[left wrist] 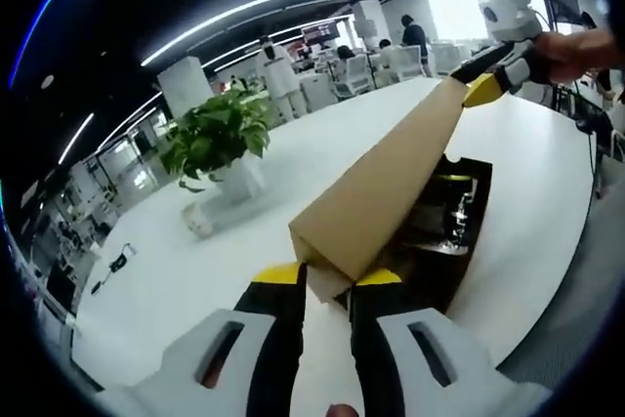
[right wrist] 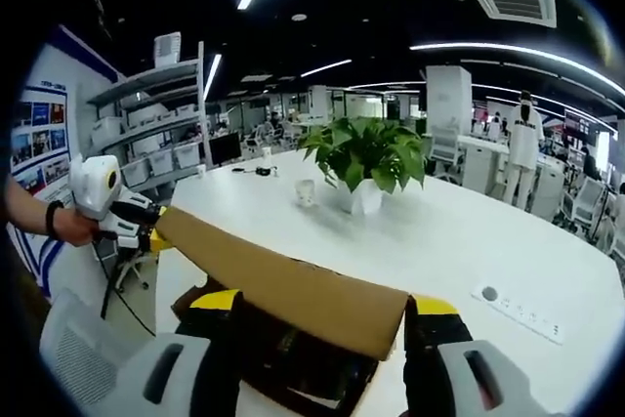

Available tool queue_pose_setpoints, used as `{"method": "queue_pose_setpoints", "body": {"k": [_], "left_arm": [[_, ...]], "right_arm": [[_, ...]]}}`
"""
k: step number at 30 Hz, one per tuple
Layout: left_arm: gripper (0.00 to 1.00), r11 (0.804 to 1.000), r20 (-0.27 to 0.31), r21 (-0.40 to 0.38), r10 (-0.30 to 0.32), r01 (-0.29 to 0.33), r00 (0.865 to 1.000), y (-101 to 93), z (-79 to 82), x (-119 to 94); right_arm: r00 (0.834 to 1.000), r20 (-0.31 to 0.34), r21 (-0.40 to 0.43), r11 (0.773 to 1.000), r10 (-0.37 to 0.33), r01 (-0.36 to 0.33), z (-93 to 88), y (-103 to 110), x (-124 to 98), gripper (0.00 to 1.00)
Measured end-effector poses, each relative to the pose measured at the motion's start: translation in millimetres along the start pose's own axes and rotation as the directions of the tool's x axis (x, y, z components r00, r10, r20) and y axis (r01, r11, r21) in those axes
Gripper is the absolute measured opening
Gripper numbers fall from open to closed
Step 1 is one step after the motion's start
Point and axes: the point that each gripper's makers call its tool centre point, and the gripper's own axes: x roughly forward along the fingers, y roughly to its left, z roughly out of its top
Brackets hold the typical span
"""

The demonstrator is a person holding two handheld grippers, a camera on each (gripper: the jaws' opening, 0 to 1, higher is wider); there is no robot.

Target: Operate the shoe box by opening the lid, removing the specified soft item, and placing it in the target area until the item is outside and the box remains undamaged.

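Observation:
A brown cardboard lid [left wrist: 381, 192] hangs tilted above the open shoe box [left wrist: 444, 231], whose inside is dark with contents I cannot make out. My left gripper [left wrist: 329, 285] is shut on the lid's near corner. At the lid's far end my right gripper [left wrist: 485, 75], held by a hand, clamps the tip. In the right gripper view the lid [right wrist: 283, 280] runs from my right gripper [right wrist: 322, 314], whose jaws stand wide and press on its end, to my left gripper [right wrist: 146, 231] at the far left. The box [right wrist: 293, 363] lies beneath.
The box rests on a large white table [left wrist: 322, 144], near its edge. On the table stand a potted plant [right wrist: 366, 158] and a small white cup [right wrist: 305, 192], well apart from the box, and a flush socket panel [right wrist: 518, 308]. Behind are chairs, shelves and people.

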Motion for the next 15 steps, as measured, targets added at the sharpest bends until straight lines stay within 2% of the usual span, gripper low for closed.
{"method": "queue_pose_setpoints", "body": {"k": [5,9,15], "left_arm": [[0.15,1.0,0.001,-0.017,-0.01,0.01,1.0,2.2,1.6,1.0],[0.15,0.999,0.001,-0.035,-0.024,0.024,1.0,5.5,3.3,2.8],[0.15,0.998,0.0,-0.04,-0.038,0.038,0.999,8.1,6.9,5.0]], "right_arm": [[1.0,0.01,-0.006,1.0,0.018,-0.018,2.5,-0.9,0.0,0.64],[0.999,-0.003,-0.042,0.998,0.043,-0.043,1.4,-4.2,-0.4,0.61],[0.999,-0.01,-0.074,0.996,0.04,-0.04,3.4,-8.4,1.6,0.57]]}}
